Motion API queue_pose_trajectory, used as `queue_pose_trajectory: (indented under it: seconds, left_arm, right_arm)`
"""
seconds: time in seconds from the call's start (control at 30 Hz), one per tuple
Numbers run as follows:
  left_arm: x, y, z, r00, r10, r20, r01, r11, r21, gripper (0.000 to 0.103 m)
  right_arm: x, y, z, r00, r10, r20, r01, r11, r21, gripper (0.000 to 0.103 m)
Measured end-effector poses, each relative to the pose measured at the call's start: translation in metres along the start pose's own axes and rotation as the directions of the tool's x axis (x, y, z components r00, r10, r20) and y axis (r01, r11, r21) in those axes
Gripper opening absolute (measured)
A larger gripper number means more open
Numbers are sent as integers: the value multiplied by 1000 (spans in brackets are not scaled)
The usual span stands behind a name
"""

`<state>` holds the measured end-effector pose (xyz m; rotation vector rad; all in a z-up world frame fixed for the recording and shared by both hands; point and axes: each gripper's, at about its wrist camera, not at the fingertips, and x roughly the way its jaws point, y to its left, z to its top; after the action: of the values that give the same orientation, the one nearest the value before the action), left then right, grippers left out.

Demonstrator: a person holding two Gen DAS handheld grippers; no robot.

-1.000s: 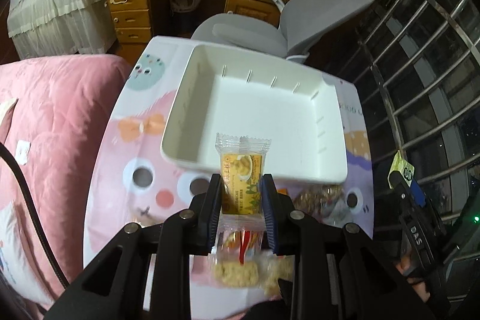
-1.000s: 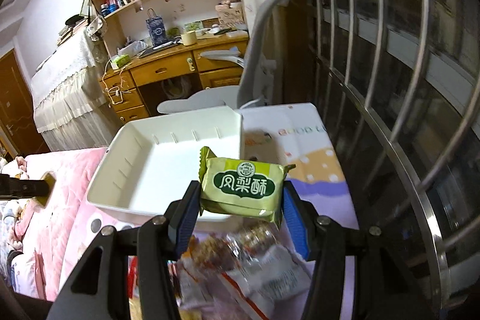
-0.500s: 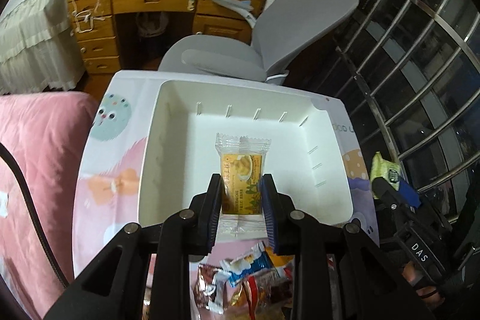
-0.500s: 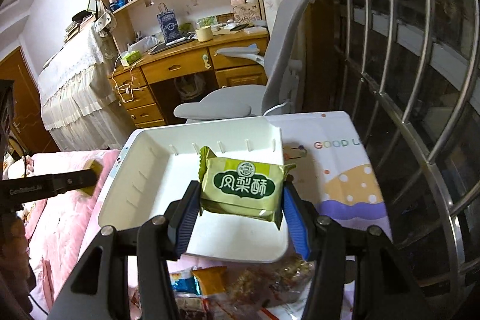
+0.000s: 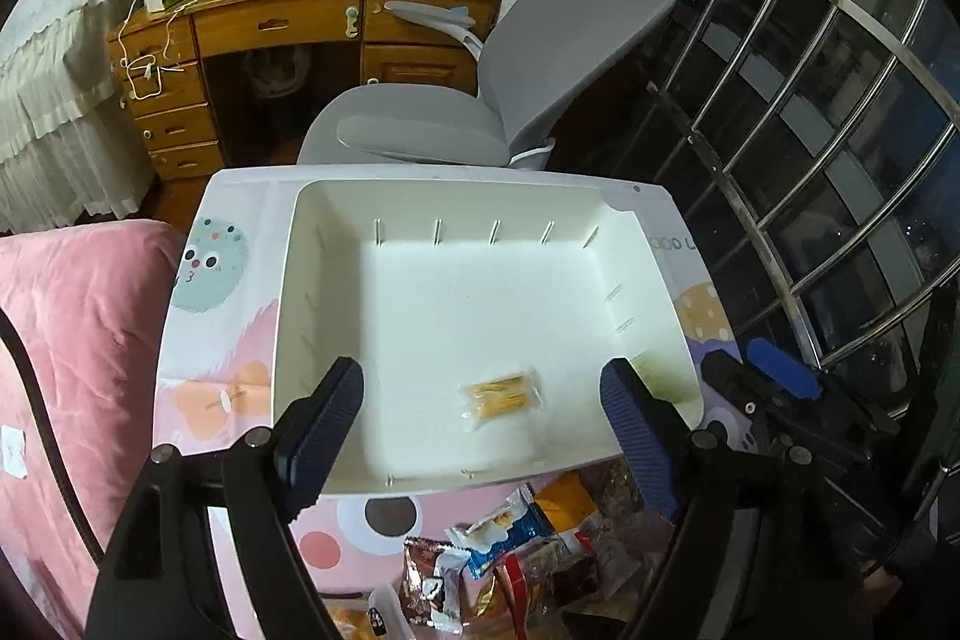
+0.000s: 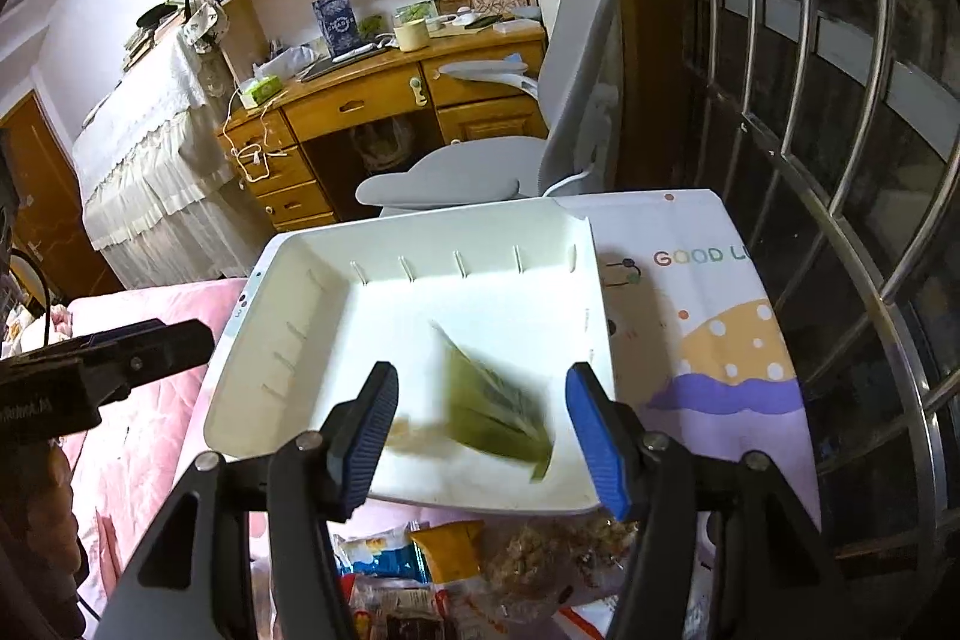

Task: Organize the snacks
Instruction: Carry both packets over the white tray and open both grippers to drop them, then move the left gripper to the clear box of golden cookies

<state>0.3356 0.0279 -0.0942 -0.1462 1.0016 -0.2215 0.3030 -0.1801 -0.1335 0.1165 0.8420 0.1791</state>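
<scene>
Both packets are leaving the jaws that were pinching them a second ago. In the left wrist view the left gripper (image 5: 480, 418) is opening wide with nothing pressed between its pads, and the yellow packet (image 5: 501, 396) is lying flat on the floor of the white bin (image 5: 312, 280), near the front wall, its long axis running across the view. In the right wrist view the right gripper (image 6: 480, 418) is also opening, and the green packet (image 6: 495, 409) is dropping between the parted pads as a blur (its exact tilt is hard to read), over the front right part of the bin. More snacks are waiting in the loose pile (image 6: 456, 568) on the table just in front of the bin, directly beneath both grippers, so either hand is about equally near for the next pick.
</scene>
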Motion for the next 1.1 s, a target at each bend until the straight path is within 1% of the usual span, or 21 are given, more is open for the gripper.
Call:
queue_pose_trajectory:
  seconds: [0.1, 0.27, 0.53, 0.7, 0.9, 0.97, 1.1]
  left_arm:
    - [-9, 0, -4, 1000, 3, 2, -3, 1000, -15, 80]
    - [-28, -1, -11, 999, 15, 29, -14, 999, -31, 80]
    - [-64, -6, -40, 996, 51, 67, -46, 997, -60, 80]
    - [-84, -7, -69, 994, 82, 73, -75, 994, -85, 80]
    - [-102, -5, -104, 990, 121, 66, -112, 986, -127, 80]
    - [-106, -3, -117, 989, 139, 54, -130, 982, -140, 80]
    - [-113, 3, -139, 985, 172, 24, -166, 973, -164, 80]
  right_arm:
    - [-8, -2, -1, 1000, 0, 12, 0, 1000, 4, 60]
    - [-26, -6, -4, 999, 11, 32, -12, 1000, 16, 62]
    - [-54, -15, -21, 998, 48, 31, -49, 998, 49, 62]
    - [-69, -22, -38, 995, 97, 4, -97, 992, 84, 62]
    - [-80, -26, -62, 988, 142, -53, -137, 986, 93, 62]
    - [-81, -26, -70, 984, 160, -76, -152, 983, 99, 62]
    - [-79, -23, -86, 969, 196, -147, -181, 977, 113, 62]
